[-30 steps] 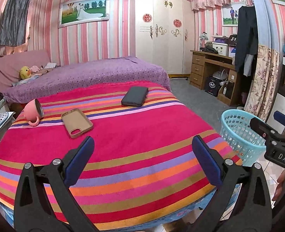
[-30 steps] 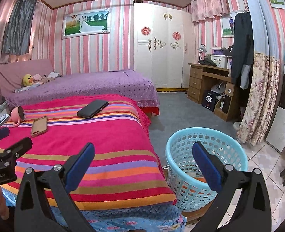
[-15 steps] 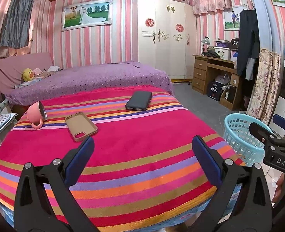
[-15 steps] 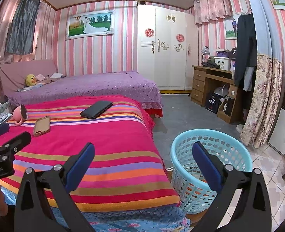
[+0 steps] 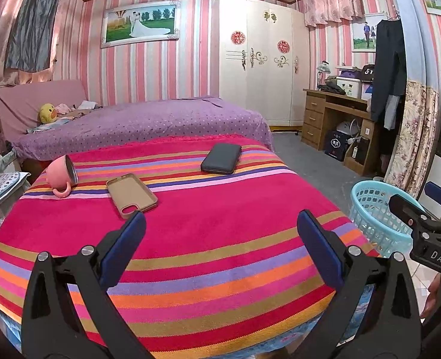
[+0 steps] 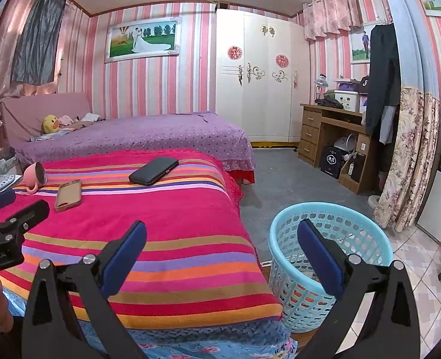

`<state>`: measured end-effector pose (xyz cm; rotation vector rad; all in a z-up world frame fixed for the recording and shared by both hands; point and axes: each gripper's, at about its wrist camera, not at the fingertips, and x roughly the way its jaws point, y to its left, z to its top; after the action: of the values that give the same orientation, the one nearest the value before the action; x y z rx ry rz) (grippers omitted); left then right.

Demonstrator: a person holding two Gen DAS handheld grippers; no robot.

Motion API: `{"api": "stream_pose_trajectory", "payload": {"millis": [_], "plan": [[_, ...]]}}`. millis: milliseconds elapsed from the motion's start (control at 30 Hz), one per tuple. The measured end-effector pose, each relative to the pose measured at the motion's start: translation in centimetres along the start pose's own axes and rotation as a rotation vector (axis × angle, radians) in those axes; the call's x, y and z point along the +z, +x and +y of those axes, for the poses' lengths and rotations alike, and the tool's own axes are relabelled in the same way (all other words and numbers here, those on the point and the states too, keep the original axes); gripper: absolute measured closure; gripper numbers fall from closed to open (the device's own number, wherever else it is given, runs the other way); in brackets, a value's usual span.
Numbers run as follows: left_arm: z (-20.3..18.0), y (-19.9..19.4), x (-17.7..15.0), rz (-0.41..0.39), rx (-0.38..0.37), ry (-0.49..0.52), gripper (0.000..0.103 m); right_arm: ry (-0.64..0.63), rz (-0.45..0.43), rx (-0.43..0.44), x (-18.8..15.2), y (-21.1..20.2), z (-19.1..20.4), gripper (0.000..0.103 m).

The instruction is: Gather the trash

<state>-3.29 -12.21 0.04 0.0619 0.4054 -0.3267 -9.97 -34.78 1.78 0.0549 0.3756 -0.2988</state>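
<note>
Fingers (image 5: 319,248) spread, empty, basket (image 6: 367,233) contents unclear

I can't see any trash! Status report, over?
Both tools open, empty. Blue basket on floor beside striped bed. Only mug, phone case, wallet there.

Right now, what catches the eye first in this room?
The bright striped blanket fills the foreground, with a tipped pink mug, an empty tan phone case and a black wallet lying apart on it. A light blue basket stands on the floor at its right corner, between the open right gripper's fingers.
</note>
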Motion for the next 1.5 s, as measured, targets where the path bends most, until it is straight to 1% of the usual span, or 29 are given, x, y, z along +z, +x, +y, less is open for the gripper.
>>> {"api": "stream_pose_trajectory", "payload": {"millis": [100,1500], "plan": [[0.13,0.02,0.01,0.005,-0.01,-0.007,0.005,-0.002,-0.001,0.001,0.04,-0.04,0.11,0.005],[0.56,-0.29,0.15,-0.006,-0.006,-0.009,0.005,-0.002,-0.015,-0.006,0.69,-0.4,-0.25,0.005]]}}
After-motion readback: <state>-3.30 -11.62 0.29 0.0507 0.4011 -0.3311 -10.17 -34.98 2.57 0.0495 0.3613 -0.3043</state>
